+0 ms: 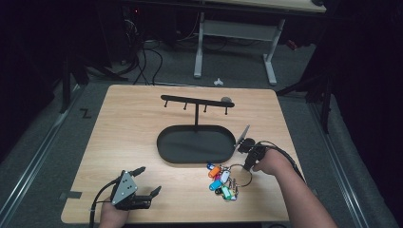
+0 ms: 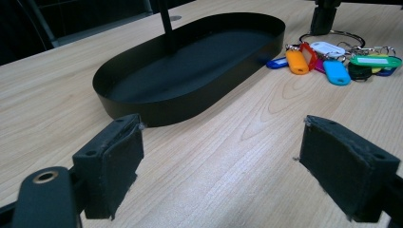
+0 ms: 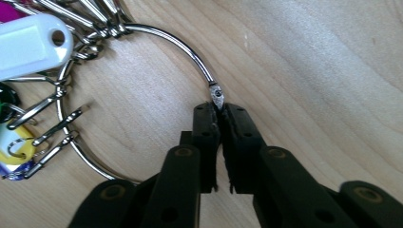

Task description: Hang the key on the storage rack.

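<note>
A large metal key ring lies on the wooden table in front of a black oval tray, with several coloured key tags bunched at its left. My right gripper is shut on the ring. In the right gripper view its jaws pinch the ring at the clasp, and a white tag lies at the upper left. My left gripper rests open near the table's front left, holding nothing. Its view looks between two wide-apart pads toward the tray and the tags.
A black post rises from the tray's back and carries a hook bar with several pegs. A light table frame and cables stand on the floor beyond the far edge. A person's forearm crosses the table's front right corner.
</note>
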Demonstrator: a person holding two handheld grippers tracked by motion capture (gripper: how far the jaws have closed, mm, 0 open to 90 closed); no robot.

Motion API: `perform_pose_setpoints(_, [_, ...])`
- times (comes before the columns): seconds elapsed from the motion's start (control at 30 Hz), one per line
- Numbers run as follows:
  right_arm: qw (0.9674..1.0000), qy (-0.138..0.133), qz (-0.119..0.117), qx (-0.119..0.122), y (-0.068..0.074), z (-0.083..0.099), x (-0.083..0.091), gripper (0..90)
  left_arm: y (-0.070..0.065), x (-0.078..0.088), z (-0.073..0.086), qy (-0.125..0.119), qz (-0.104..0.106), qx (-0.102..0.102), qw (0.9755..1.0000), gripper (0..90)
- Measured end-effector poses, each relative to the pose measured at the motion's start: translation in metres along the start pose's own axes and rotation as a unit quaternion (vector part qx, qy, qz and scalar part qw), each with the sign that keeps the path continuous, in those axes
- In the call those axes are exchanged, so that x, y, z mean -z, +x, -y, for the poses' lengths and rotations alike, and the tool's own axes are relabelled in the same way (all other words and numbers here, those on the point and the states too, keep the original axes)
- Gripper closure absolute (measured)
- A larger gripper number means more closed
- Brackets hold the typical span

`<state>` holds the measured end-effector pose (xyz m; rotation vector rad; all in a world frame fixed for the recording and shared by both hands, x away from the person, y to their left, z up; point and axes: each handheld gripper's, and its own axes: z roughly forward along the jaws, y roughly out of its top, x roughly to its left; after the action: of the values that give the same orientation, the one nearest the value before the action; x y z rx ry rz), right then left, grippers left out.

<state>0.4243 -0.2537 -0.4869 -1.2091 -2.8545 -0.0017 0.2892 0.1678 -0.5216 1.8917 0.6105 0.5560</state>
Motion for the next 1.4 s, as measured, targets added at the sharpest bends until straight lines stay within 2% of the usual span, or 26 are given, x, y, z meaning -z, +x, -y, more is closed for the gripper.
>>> perform_pose_setpoints(0.1, [1.0000, 0.003, 0.000, 0.005, 0.001, 0.000, 0.000, 79.2, 0.000, 0.000, 0.000, 0.001, -0.001, 0.001, 1.0000, 15.0])
perform_pose_setpoints(0.13, [0.9996, 0.008, 0.016, 0.020, 0.000, 0.000, -0.001, 79.9, 0.001, 0.000, 0.001, 0.001, -0.002, 0.002, 1.0000, 15.0])
perform_pose_setpoints(0.27, [0.9996, 0.013, 0.020, 0.018, 0.002, -0.001, -0.001, 81.0, 0.001, -0.001, 0.001, 0.001, -0.002, 0.002, 1.0000, 15.0])
perform_pose_setpoints(0.4, [0.9994, 0.005, 0.020, 0.027, 0.004, 0.001, -0.001, 86.0, 0.000, 0.000, 0.000, 0.002, 0.000, 0.001, 1.0000, 15.0])
perform_pose_setpoints(0.6, [0.9988, 0.001, 0.034, 0.036, 0.008, 0.002, -0.001, 86.7, 0.000, 0.000, 0.000, 0.001, 0.000, 0.001, 1.0000, 15.0])
perform_pose_setpoints(0.73, [0.9986, -0.001, 0.039, 0.034, 0.009, 0.003, -0.001, 86.8, 0.000, 0.001, 0.001, 0.002, -0.001, 0.001, 1.0000, 15.0])
perform_pose_setpoints(0.8, [0.9990, -0.004, 0.028, 0.034, 0.011, 0.006, 0.008, 86.9, 0.001, 0.000, 0.001, 0.001, -0.003, 0.003, 1.0000, 15.0])
perform_pose_setpoints(0.93, [0.9987, -0.020, 0.027, 0.039, 0.015, 0.011, 0.024, 86.9, 0.001, 0.000, 0.001, 0.001, -0.002, 0.003, 1.0000, 15.0])
perform_pose_setpoints(1.2, [0.9969, -0.060, 0.018, 0.048, 0.029, 0.018, 0.068, 87.2, 0.001, 0.001, 0.001, 0.000, -0.001, 0.003, 1.0000, 15.0])
perform_pose_setpoints(1.4, [0.9962, -0.070, 0.019, 0.049, 0.033, 0.018, 0.078, 87.3, 0.001, 0.001, 0.001, 0.000, -0.001, 0.004, 1.0000, 15.0])
